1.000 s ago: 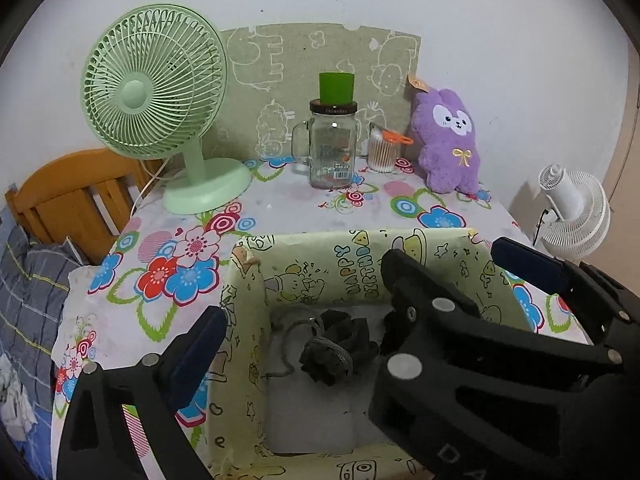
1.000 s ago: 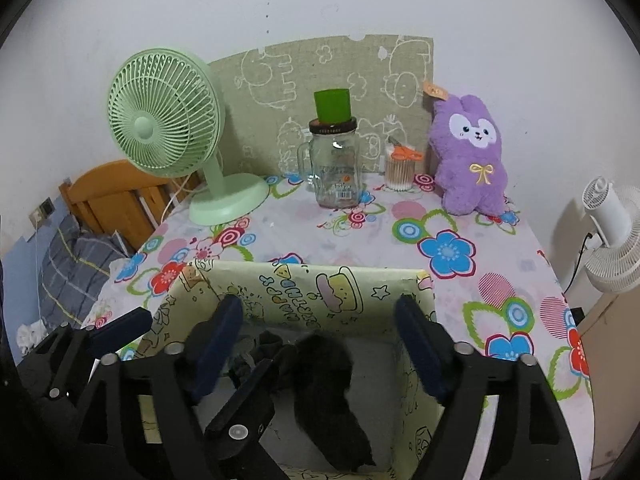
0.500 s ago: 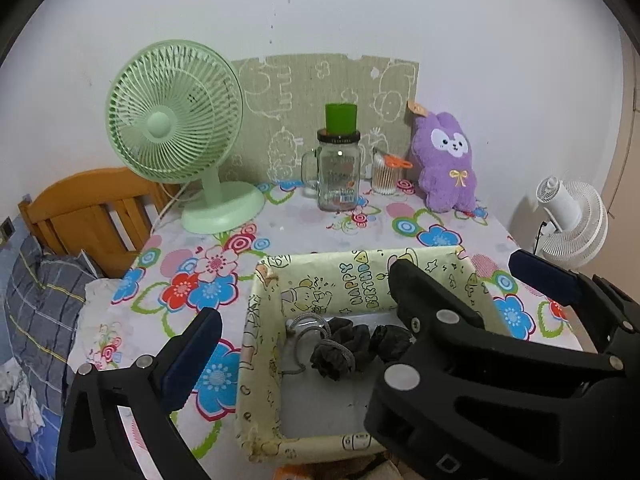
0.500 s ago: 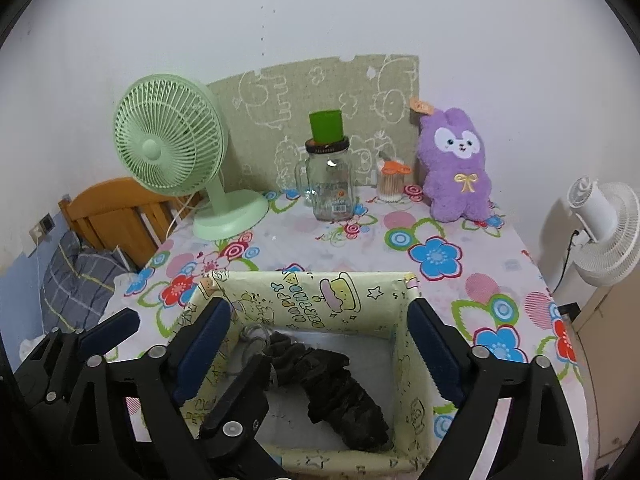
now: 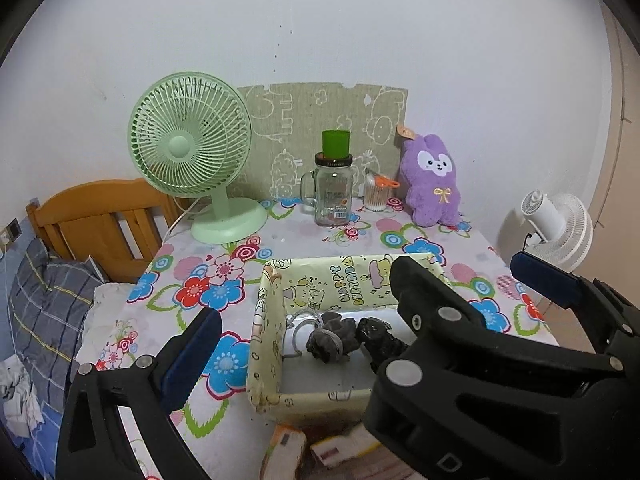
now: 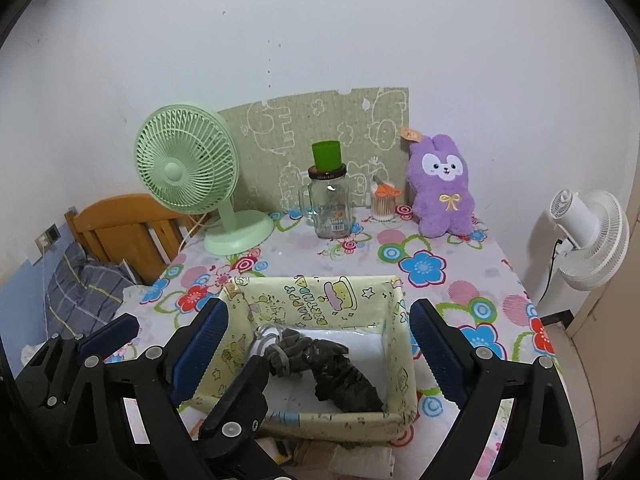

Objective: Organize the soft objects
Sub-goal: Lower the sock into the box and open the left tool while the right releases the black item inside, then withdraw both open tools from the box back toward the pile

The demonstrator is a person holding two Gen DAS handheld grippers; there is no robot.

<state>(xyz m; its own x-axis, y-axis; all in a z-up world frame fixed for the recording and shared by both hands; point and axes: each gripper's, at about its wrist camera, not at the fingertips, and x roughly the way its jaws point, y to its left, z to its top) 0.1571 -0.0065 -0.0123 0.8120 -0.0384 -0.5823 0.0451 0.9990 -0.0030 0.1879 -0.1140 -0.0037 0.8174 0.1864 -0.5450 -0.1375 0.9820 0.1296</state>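
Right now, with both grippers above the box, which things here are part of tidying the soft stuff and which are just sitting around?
Part of the job:
- dark soft bundle, lying in the box
- yellow fabric box
- purple plush rabbit, possibly next, against the wall
- left gripper and right gripper, both open and empty

Just lying about:
- green fan
- glass jar with green cup on top
- white fan

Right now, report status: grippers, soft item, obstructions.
Left gripper open, empty. Right gripper open, empty, jaws just widened. Dark crumpled fabric bundle lies inside yellow cartoon-print box. Nothing blocks the box.
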